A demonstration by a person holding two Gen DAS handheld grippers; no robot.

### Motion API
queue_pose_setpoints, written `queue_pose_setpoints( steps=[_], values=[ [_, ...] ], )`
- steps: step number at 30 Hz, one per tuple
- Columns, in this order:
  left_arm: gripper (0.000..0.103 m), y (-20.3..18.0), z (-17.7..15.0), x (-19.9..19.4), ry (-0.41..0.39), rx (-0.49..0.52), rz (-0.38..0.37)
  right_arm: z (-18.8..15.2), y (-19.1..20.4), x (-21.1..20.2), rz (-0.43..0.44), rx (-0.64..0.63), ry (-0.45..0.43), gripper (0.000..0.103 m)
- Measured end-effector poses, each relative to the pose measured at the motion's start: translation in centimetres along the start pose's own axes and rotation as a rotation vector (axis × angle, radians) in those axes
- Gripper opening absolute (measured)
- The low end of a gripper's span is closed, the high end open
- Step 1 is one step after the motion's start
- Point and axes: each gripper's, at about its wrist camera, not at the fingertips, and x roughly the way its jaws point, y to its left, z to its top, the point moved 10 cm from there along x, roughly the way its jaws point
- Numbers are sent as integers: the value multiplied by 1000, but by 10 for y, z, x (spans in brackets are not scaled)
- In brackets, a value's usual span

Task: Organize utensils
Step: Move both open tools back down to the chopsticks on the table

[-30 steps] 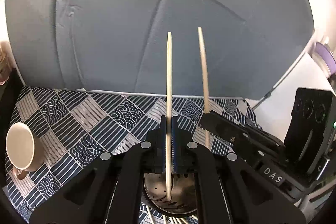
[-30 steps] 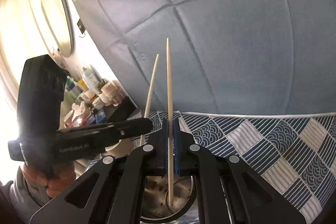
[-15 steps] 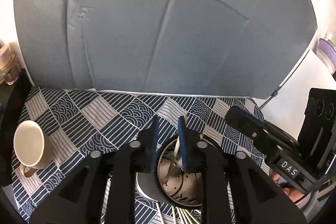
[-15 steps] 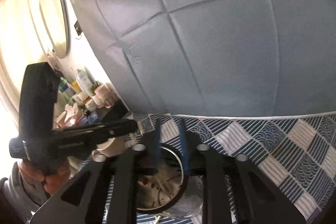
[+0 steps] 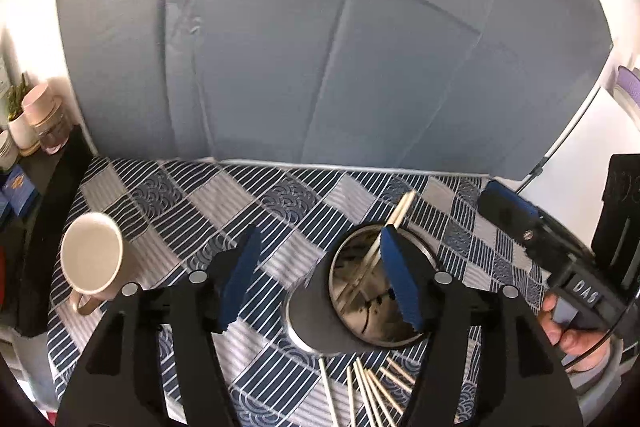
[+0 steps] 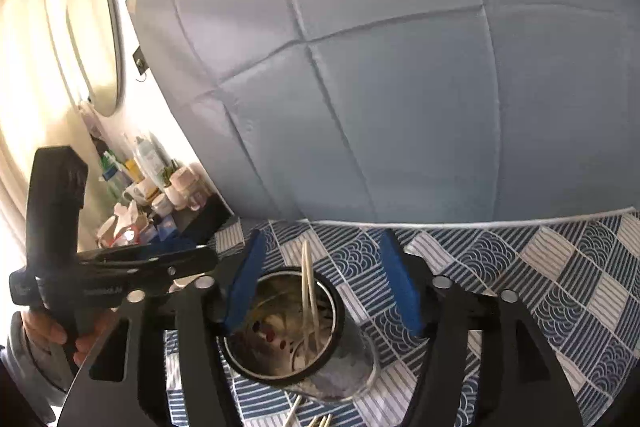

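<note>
I see the big grey-blue backdrop (image 5: 320, 47) filling most of both views, and below it the desk under its blue patterned cloth (image 5: 168, 195); nothing on it looks crowded, but the steel holder (image 5: 376, 299) stands just under my two claws, so that is where I watch. My left claw (image 5: 320, 279) gapes wide with nothing between its blue pads, and its right finger hangs over the holder's rim; my right claw (image 6: 320, 283) is equally wide and empty, sitting above the same holder (image 6: 280, 331). The cream mug (image 5: 92, 259) lies well apart to the left, on its side I think, and is no concern. Two chopsticks (image 6: 308, 291) stand leaning inside the holder, their tops poking above the rim between my right fingers, so I judge this pair delivered. The loose chopsticks (image 5: 372, 391) remain flat on the cloth just in front of the holder, and they are the work left. My worry is the way down to them: the holder looks tall and light, and a finger dropping too close could clip its rim or catch the leaning sticks and tip the lot; the thin sticks lying side by side could also roll or scatter if I pinch at an angle
</note>
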Motion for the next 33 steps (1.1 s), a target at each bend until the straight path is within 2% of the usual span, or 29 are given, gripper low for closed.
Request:
queue_pose_setpoints(
  steps=[4,7,9,12,21,26,33],
  values=[
    [70,10,-14,-4,24,-21,17,-7,-4,-7,-11,8,16,74],
    [77,15,-26,-4,43,-28,16,-16,-10,-14,-27,11,35,78],
    [88,20,-33,-5,37,-37,31,-25,-16,-19,-44,10,51,80],
    [91,25,-46,-1,57,-33,52,-37,-22,-23,-64,27,65,82],
    [94,35,-95,12,146,-35,85,-107,-48,-34,-134,55,184,84],
    [94,34,-133,25,225,-40,82,-158,-63,-33,-180,44,294,84],
    [94,23,-191,51,337,57,160,-230,-73,-21,-226,-23,477,84]
  ],
)
